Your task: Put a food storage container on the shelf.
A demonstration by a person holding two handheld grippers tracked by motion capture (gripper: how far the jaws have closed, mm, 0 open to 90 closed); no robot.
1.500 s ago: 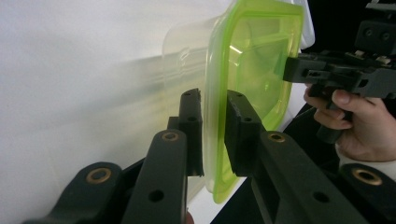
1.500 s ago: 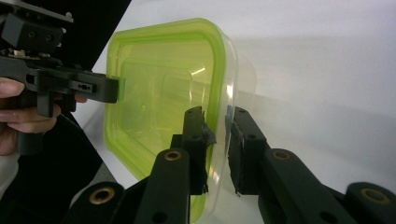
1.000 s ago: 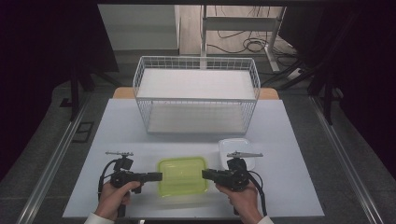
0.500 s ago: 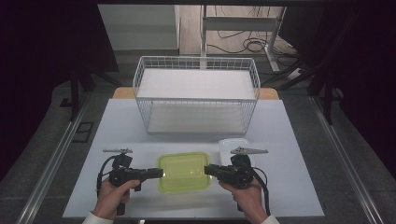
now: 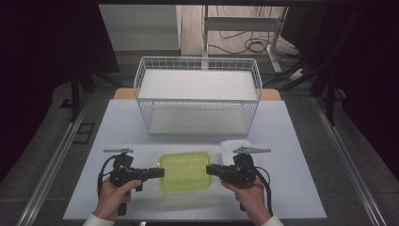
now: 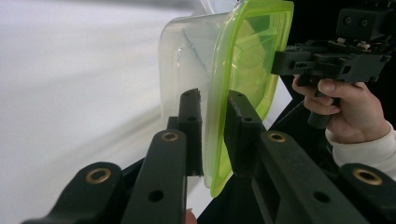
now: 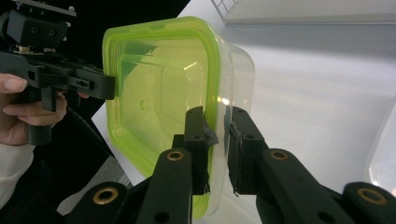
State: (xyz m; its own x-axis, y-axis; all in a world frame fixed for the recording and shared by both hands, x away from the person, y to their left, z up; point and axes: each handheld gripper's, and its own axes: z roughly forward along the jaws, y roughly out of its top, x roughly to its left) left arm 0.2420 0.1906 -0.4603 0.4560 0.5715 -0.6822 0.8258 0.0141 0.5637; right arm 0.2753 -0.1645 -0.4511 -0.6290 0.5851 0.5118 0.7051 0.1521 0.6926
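A clear tub with a lime-green lid [image 5: 185,171] is held between the two grippers near the table's front edge. My left gripper [image 5: 161,172] is shut on its left rim. In the left gripper view the jaws [image 6: 213,95] pinch the green lid edge and clear wall [image 6: 252,51], one jaw on each side. My right gripper [image 5: 208,169] is shut on the right rim. In the right gripper view its jaws [image 7: 217,112] clamp the lid's edge [image 7: 154,93]. Each gripper view shows the other gripper across the tub, with the hand that holds it.
A white wire basket [image 5: 197,100] stands at the back middle of the white table [image 5: 291,141]. A second clear tub [image 5: 233,145] lies just behind the right gripper. Bare tabletop lies to both sides, and dark floor surrounds the table.
The tub and both grippers have shifted slightly away from the front edge, toward the basket. Both grips look the same.
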